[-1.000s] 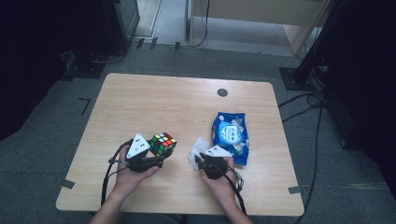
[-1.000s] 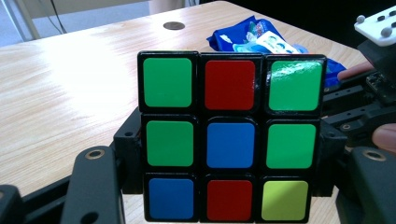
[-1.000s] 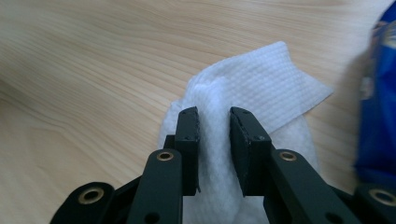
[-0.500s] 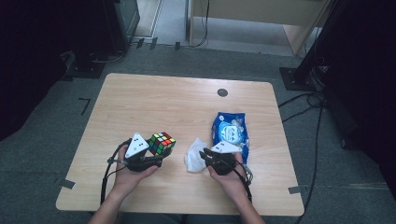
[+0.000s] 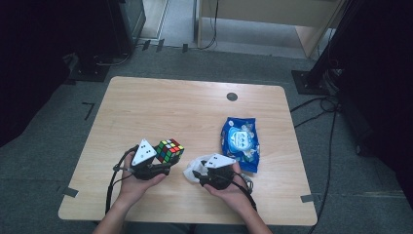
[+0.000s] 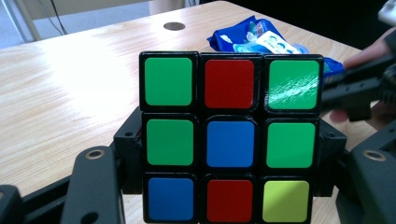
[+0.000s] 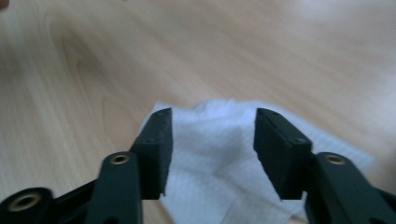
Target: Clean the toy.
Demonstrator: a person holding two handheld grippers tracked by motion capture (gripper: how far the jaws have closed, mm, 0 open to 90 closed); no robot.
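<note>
Right tool (image 7: 210,149): its jaws have just been opening and now stand spread, the crumpled white paper wipe (image 7: 219,154) lying loose between them on the pale wooden counter (image 5: 195,112), apparently released. Left tool (image 5: 163,163): pressed shut on the multicoloured plastic puzzle cube (image 6: 231,135), held above the counter, seemingly awaiting wiping. Blue wipes packet (image 5: 239,143) lies beside.

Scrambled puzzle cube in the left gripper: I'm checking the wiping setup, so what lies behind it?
Behind the multicoloured puzzle cube lie the wooden table and a blue wet-wipe pack, whose near edge the cube hides.
</note>
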